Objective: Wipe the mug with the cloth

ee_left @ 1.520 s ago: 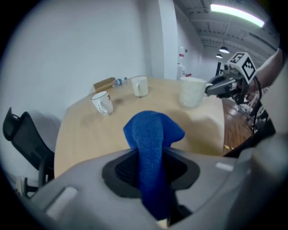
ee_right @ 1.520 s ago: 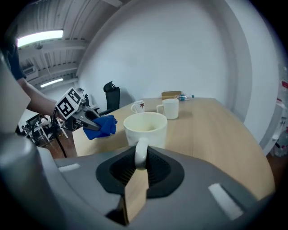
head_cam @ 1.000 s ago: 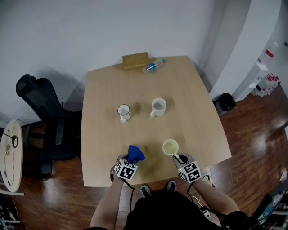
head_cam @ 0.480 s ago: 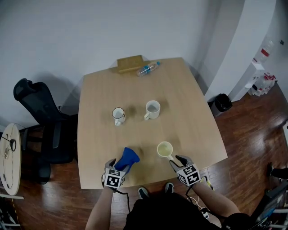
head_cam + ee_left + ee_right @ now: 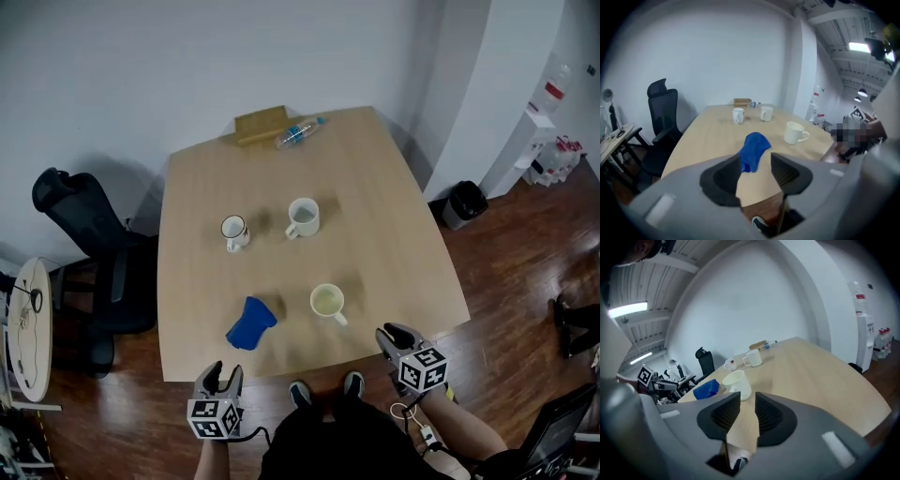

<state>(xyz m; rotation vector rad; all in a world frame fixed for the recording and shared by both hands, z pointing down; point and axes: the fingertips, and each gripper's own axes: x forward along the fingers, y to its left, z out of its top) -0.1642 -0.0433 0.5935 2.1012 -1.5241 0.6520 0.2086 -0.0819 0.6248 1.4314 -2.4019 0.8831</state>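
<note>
A pale wooden surface (image 5: 394,234) was seen from above, with a person standing at its near edge. A blue cloth (image 5: 250,322) was left crumpled near that edge, toward the near left corner. A cream mug (image 5: 326,301) was set upright just to the right of the cloth and apart from it, with its handle turned toward the near right corner. The left gripper (image 5: 225,375) was held at the near edge, below the cloth and clear of it. Its fingers (image 5: 724,176) had just been closing but were still parted, with nothing between them; the cloth was seen only through the gap, farther off on the surface. The right gripper (image 5: 392,334) was held at the near edge close to the right corner, well apart from the mug. Its fingers (image 5: 724,414) had also just been closing and were left with a narrow gap, with nothing gripped; the mug was seen beyond them. Two white mugs (image 5: 232,230) were placed side by side around the middle of the surface. A plastic bottle (image 5: 298,133) was laid on its side at the far edge, beside a wooden block (image 5: 260,124). A black office chair (image 5: 80,234) was parked off the left edge, on a dark wooden floor (image 5: 506,272).
</note>
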